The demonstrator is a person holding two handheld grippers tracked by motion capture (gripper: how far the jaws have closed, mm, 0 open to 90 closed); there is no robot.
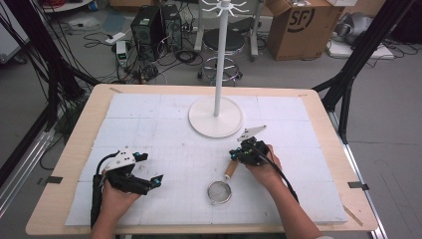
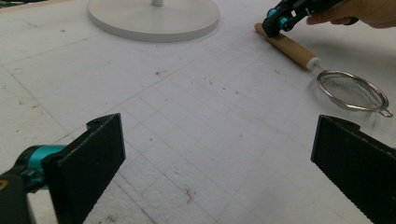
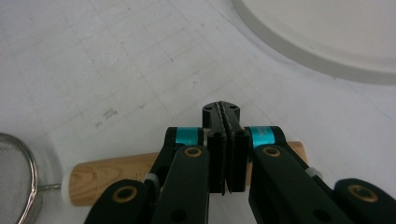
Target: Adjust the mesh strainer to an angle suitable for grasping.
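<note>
High view: the strainer (image 1: 220, 191) is lying on the white foam sheet (image 1: 149, 124) covering the counter (image 1: 89, 114), mesh bowl toward the person, wooden handle (image 1: 231, 169) pointing away toward the round base of the white stand (image 1: 216, 115). The right gripper (image 1: 238, 152) is sitting at the far end of that handle. The left gripper (image 1: 149, 169) is resting well apart to the left, its jaws spread.

Left gripper view: its two black jaws are standing wide apart with bare sheet between them. Farther off, the right gripper (image 2: 275, 21) is touching the handle's far end (image 2: 289, 46).

Right gripper view: the jaws are pressed together, nothing between them, hanging just above the handle (image 3: 107, 179), which is lying crosswise beneath. The mesh rim (image 3: 18, 182) is showing at the left edge.
</note>
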